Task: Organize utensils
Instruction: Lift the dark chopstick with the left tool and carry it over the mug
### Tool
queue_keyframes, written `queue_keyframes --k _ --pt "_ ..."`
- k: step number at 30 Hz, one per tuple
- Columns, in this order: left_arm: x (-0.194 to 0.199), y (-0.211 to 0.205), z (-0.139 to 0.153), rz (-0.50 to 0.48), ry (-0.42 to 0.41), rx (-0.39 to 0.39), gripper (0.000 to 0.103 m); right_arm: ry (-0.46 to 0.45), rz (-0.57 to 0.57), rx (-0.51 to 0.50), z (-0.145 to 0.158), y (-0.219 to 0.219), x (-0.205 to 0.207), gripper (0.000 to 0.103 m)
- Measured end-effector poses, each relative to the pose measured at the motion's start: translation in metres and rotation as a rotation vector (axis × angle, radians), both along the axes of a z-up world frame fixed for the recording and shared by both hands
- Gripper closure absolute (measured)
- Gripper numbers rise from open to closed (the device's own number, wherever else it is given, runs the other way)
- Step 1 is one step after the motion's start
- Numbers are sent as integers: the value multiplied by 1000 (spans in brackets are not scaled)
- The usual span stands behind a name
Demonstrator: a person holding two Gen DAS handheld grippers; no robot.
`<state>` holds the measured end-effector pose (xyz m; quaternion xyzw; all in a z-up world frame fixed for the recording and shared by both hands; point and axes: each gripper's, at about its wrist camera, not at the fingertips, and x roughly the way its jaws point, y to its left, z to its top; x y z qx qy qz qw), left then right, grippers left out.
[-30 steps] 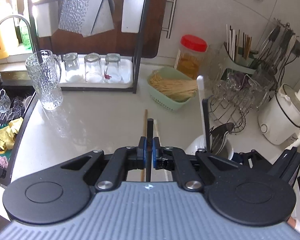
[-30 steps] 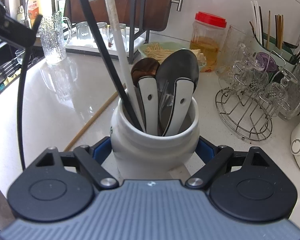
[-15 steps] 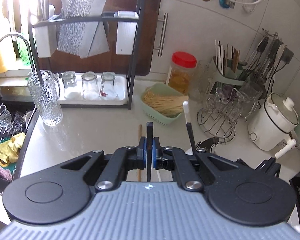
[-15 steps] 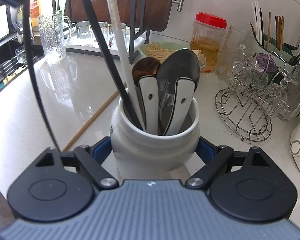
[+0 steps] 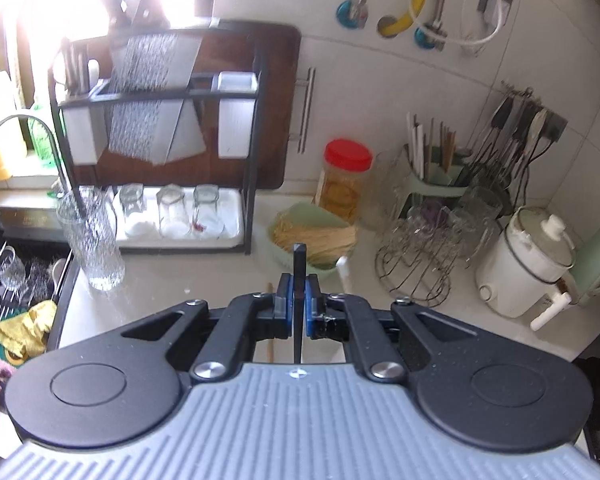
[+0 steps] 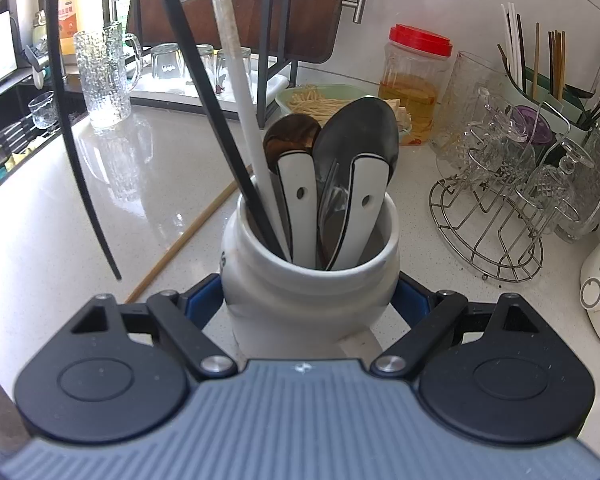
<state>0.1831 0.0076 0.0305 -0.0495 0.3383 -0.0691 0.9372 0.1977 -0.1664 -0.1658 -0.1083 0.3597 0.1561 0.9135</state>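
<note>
My left gripper point(image 5: 299, 304) is shut on a black chopstick point(image 5: 299, 276) and holds it upright, high above the counter. The same chopstick hangs at the left of the right wrist view point(image 6: 66, 120), its tip above the counter beside the jar. My right gripper point(image 6: 310, 304) is shut on a white ceramic utensil jar point(image 6: 300, 292). The jar holds a black chopstick point(image 6: 208, 108), a white chopstick point(image 6: 236, 76) and two spoons with white handles point(image 6: 332, 168). A wooden chopstick point(image 6: 180, 246) lies on the counter left of the jar.
A green basket of sticks point(image 6: 324, 100), a red-lidded jar point(image 6: 414, 80), a wire rack with glasses point(image 6: 512, 200) and a chopstick holder point(image 6: 540, 76) stand behind. A glass mug point(image 6: 104, 76) and a dish rack point(image 5: 160, 152) stand at the left by the sink. A white cooker point(image 5: 528, 268) is at the right.
My left gripper has risen with the black chopstick, so the counter looks farther below. In the right wrist view the chopstick's tip has swung in toward the jar. The right gripper has stayed still.
</note>
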Motion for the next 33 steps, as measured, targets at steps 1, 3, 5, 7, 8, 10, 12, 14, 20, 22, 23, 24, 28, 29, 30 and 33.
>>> queue_keyframes --k 1,3,5,7,8,10,12,14,20,22,23,24,28,29,30,33 --pt "0 0 7 -5 -10 -3 97 0 0 0 0 0 0 12" --pt "0 -2 20 -17 -23 -14 97 -1 0 1 0 0 0 12" --pt "-2 -5 33 -32 -42 -17 97 -7 -1 3 0 0 -1 12" --pt "-4 -9 47 -51 -66 -9 97 -21 3 -1 -1 0 -2 12" --pt "-4 -10 53 -56 -78 -2 97 -24 3 3 -2 0 -3 12" --pt "-3 -10 65 -64 -98 -10 97 -28 5 7 -2 -1 -3 12" --pt "-3 -12 74 -77 -109 -26 97 -29 6 8 -2 -1 -4 12" --pt "-3 -17 82 -87 -123 -27 97 -30 12 10 -2 -2 -4 12" --pt "-5 -37 90 -130 -142 -42 97 -32 25 11 -2 -3 -4 12" --pt "-4 -43 91 -139 -147 -45 97 -32 30 11 -3 -4 -3 12" --pt "-2 -46 89 -144 -148 -45 97 -33 32 12 -3 -4 -3 12" --pt "-1 -49 88 -151 -149 -42 97 -33 34 12 -3 -4 -3 12" --pt "7 -62 73 -188 -143 -54 97 -37 40 15 -4 -5 -3 12" --pt "11 -65 67 -196 -135 -64 97 -38 42 16 -4 -5 -4 12" --pt "13 -68 61 -199 -130 -63 97 -38 43 18 -4 -6 -4 12" --pt "20 -76 43 -203 -118 -30 97 -35 46 28 -4 -8 -3 12"
